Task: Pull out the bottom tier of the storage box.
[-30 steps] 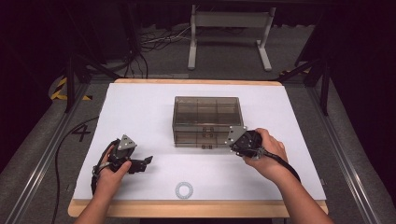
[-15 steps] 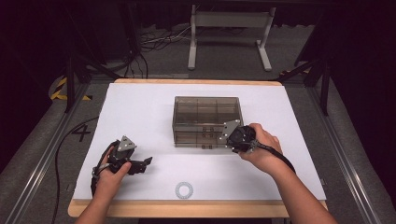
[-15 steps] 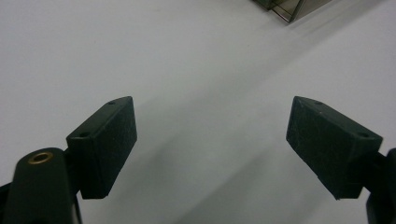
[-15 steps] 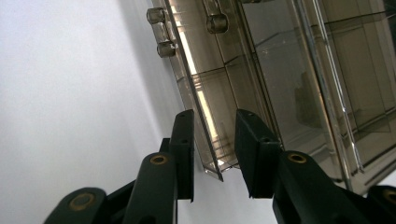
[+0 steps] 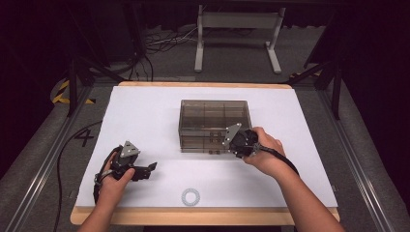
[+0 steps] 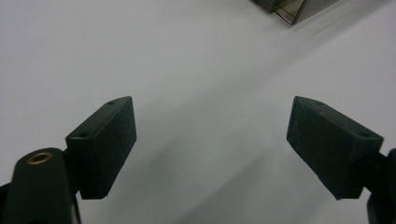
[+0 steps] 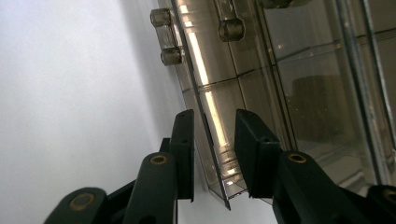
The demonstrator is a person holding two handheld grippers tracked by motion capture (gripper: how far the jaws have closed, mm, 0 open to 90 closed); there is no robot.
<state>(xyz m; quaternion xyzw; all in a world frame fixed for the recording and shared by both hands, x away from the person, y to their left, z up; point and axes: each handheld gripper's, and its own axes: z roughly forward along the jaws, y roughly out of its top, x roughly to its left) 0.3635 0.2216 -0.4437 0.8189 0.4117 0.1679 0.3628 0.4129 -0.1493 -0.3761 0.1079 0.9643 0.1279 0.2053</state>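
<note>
Since the earlier frames, right hand-held gripper (image 5: 223, 147) has edged left along the near front of the smoky clear plastic box (image 5: 214, 116); its half-parted jaws straddle the box's thin front edge, contact unclear. Left hand-held gripper (image 5: 151, 168) gapes wide, empty, on the white tabletop (image 5: 145, 111); dark room behind.

One box (image 5: 214, 125), one ring (image 5: 190, 196)

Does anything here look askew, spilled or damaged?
Nothing stands out. The smoky plastic box sits square on the white table, closed and intact; a small white ring lies flat near the front edge. No spill shows.
</note>
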